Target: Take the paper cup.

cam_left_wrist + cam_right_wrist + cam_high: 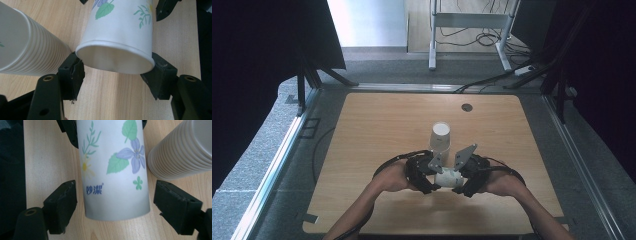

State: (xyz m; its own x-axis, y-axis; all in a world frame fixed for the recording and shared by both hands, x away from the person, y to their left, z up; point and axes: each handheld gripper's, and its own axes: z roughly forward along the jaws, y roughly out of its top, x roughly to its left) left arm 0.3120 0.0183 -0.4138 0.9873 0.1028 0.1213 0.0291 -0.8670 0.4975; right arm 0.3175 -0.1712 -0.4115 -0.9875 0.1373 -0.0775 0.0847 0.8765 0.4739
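Holding a single paper cup [448, 178] lying on its side between both grippers, near the front-middle of the wooden surface [372, 130].

Left gripper [116, 71]: jaws clamped on the cup's open rim, one on each side, rim slightly squashed out of round. In the high view the left gripper [424, 172] sits just left of the cup.

Right gripper [112, 202]: jaws straddle the cup's closed bottom end with a visible gap on both sides, not touching it. In the high view the right gripper [472, 172] sits just right of the cup, facing the left one.

Cup is white with printed green leaves, a purple flower and blue characters on the wall. It appears to be just above the surface; contact can't be judged.

Stack of nested paper cups [440, 136] stands upside down just behind the grippers, close beside the held cup. Same stack shows in the left gripper view [27, 47] and the right gripper view [185, 150].

Small round grommet [467, 107] near the far edge of the surface, well apart from the cups.
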